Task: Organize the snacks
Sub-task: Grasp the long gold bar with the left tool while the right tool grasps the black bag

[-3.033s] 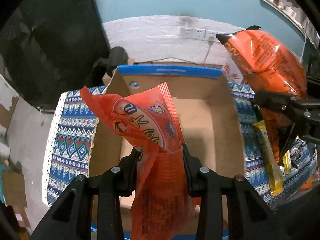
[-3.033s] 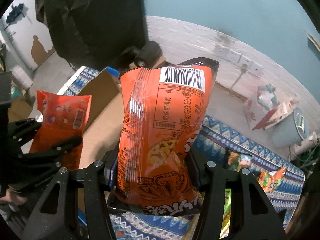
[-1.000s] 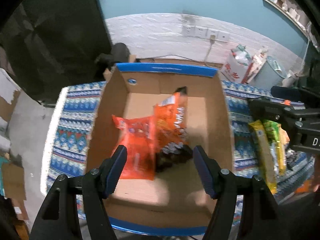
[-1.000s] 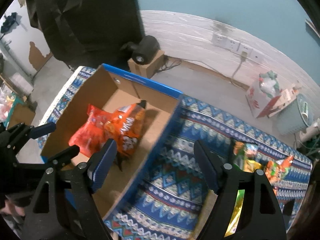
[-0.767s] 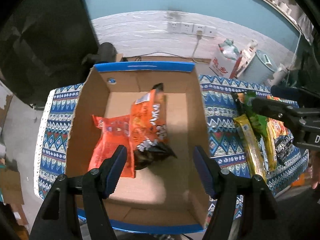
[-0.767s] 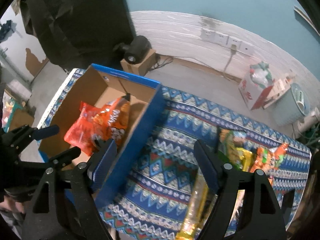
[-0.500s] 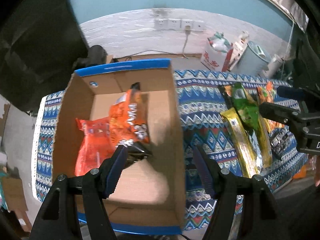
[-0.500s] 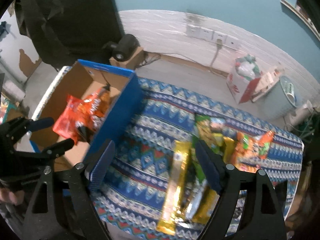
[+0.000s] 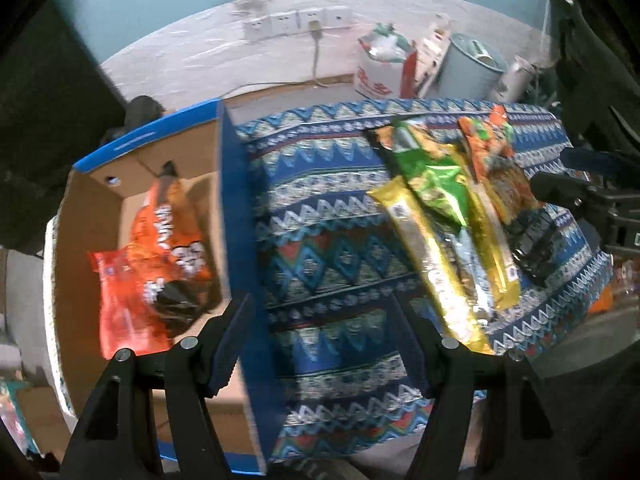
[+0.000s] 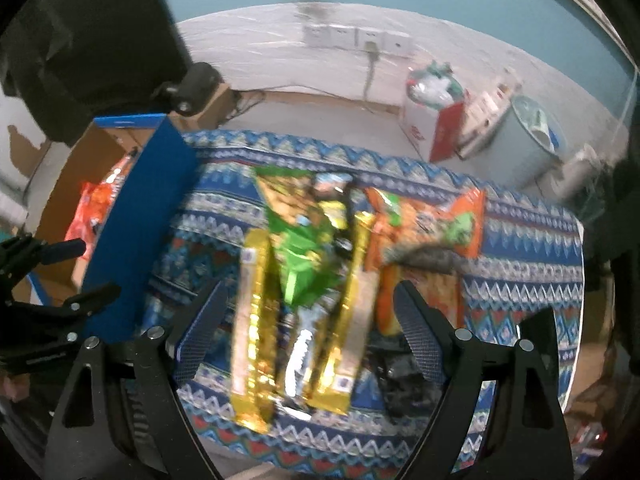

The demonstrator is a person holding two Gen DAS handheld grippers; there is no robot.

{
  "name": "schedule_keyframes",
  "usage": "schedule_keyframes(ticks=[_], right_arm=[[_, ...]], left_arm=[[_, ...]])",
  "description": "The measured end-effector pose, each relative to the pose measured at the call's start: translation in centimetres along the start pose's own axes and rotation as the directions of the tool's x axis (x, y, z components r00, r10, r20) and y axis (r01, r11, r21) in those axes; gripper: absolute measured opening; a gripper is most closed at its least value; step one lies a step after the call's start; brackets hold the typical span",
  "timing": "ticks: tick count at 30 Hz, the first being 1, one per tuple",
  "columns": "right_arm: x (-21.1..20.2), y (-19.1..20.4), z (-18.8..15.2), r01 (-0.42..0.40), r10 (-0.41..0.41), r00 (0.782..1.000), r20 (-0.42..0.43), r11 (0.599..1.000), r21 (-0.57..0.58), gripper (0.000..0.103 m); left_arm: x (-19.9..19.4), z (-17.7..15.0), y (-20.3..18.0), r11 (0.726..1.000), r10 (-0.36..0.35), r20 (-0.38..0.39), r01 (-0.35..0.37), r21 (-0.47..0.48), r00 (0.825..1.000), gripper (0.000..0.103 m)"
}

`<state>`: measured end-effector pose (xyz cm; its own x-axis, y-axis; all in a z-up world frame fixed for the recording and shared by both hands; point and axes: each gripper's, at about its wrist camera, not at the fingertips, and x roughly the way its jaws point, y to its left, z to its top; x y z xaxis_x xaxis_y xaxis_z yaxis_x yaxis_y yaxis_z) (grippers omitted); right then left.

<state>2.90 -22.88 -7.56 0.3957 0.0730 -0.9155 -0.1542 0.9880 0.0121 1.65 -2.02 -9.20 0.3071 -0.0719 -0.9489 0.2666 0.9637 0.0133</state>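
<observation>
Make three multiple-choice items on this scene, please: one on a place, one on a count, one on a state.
1. Where does the box stand relative to the loose snacks?
A. To their left
B. To their right
C. On top of them

2. How many bags lie in the box?
A. None
B. Two
C. Five

3. What is between the right gripper's fingers?
A. An orange bag, held
B. A gold bar, held
C. Nothing held

Answers: 1 A, both views show the box left of the pile. 2 B, a red bag and an orange bag. 3 C, its jaws have just been opening, above the pile.
</observation>
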Motion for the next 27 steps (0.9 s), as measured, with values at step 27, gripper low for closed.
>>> schedule_keyframes(ticks=[27], right_arm=[[6.3,-11.2,-6.5,0.082,-0.065,0.981,-0.183,0.993,0.086,0.085]], left_arm=[[7.2,2.0,-7.8,0.999,-0.039,-0.157,0.043,0.019,0.987,0.072]])
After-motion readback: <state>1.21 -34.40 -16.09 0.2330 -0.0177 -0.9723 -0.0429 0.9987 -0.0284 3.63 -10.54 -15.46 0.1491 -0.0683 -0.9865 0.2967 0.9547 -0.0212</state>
